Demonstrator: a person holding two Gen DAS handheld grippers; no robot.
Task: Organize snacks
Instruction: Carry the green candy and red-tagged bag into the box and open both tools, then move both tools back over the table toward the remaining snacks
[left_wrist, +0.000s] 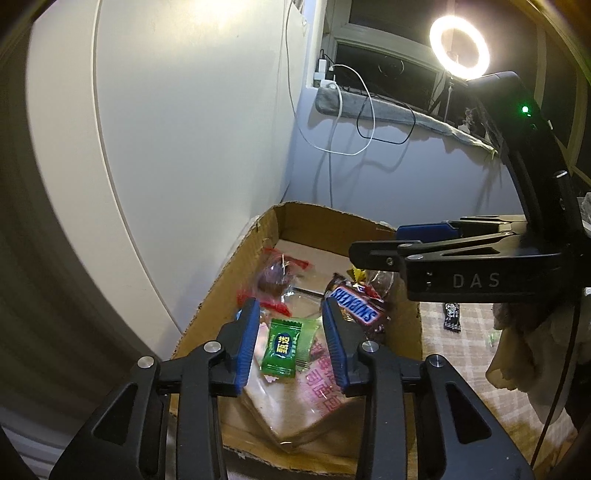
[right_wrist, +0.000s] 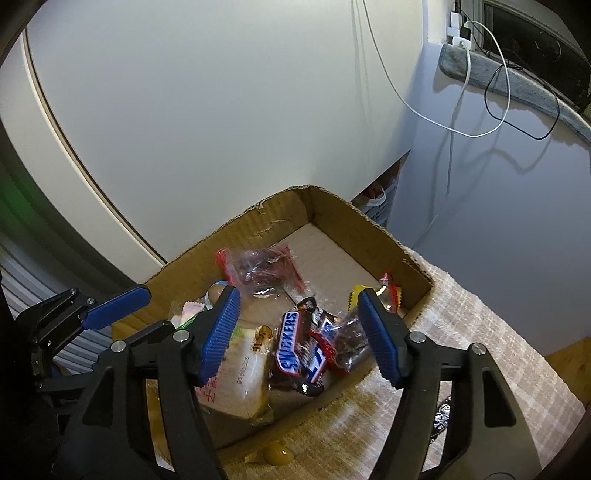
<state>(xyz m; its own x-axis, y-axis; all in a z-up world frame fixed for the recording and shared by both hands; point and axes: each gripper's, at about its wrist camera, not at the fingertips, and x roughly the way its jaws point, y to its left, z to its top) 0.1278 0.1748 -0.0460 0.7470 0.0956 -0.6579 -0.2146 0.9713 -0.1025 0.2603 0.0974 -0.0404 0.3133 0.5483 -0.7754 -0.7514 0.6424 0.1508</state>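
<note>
1. Cardboard box (right_wrist: 402, 258) on checked cloth (right_wrist: 480, 332), snacks inside.
2. Left gripper (left_wrist: 291, 341) over box, jaws apart, gripping nothing; green candy (left_wrist: 284, 349) below between the pads, long axis pointing away from camera.
3. Right gripper (right_wrist: 299, 336) jaws wide, empty; Snickers bar (right_wrist: 291, 341) beneath, long axis running near-to-far, slightly tilted.

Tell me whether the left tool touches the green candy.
Apart. The left wrist view shows the green candy lying between the left tool's open fingers with gaps either side.
</note>
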